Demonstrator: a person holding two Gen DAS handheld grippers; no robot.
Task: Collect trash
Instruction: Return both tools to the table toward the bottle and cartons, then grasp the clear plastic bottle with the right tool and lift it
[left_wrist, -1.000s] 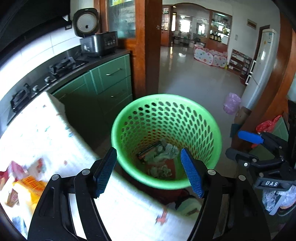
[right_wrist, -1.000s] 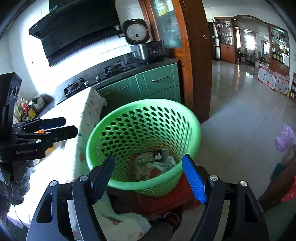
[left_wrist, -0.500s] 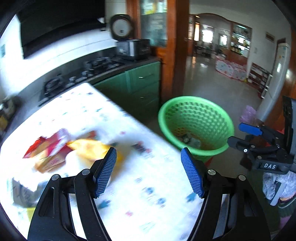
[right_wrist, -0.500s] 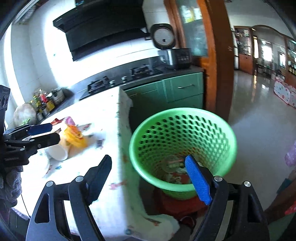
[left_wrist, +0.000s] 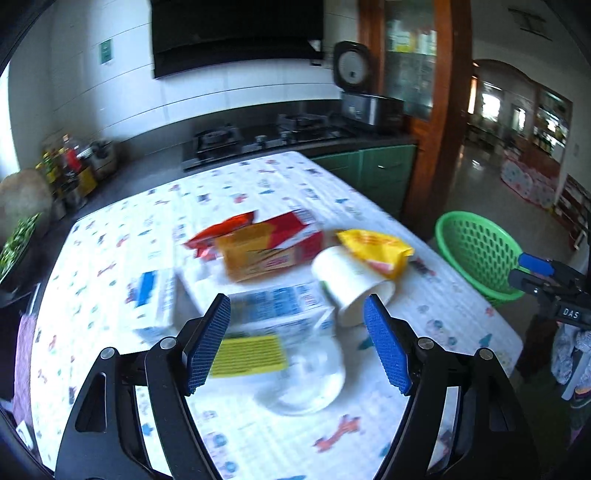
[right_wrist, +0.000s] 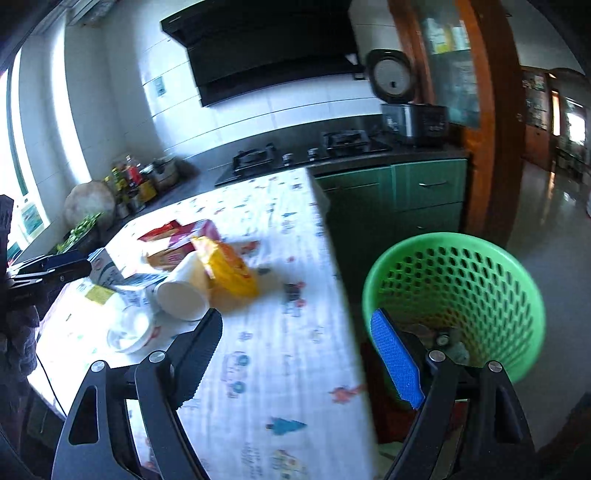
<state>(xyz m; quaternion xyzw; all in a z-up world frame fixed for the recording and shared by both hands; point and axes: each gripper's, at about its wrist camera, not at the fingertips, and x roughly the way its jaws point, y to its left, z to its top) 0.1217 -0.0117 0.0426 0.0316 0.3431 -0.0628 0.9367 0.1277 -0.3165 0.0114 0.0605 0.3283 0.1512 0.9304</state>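
On the table with the printed cloth (left_wrist: 110, 258) we have turned our empty, spread left gripper (left_wrist: 297, 343) back from the green perforated plastic basket (left_wrist: 476, 251) beside the table's right edge to the remaining white paper cup (left_wrist: 351, 284) and wrappers, the right gripper (right_wrist: 295, 354) equally spread.

The left gripper (left_wrist: 297, 345) has been swung from above the green basket (left_wrist: 476, 251) to over the table's trash pile (left_wrist: 280, 254). The right gripper (right_wrist: 295, 362) has been drawn back from the basket toward the table edge (right_wrist: 343, 295).

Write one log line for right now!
left gripper: open, empty, over table trash | right gripper: open, empty | green basket: beside table, holds trash
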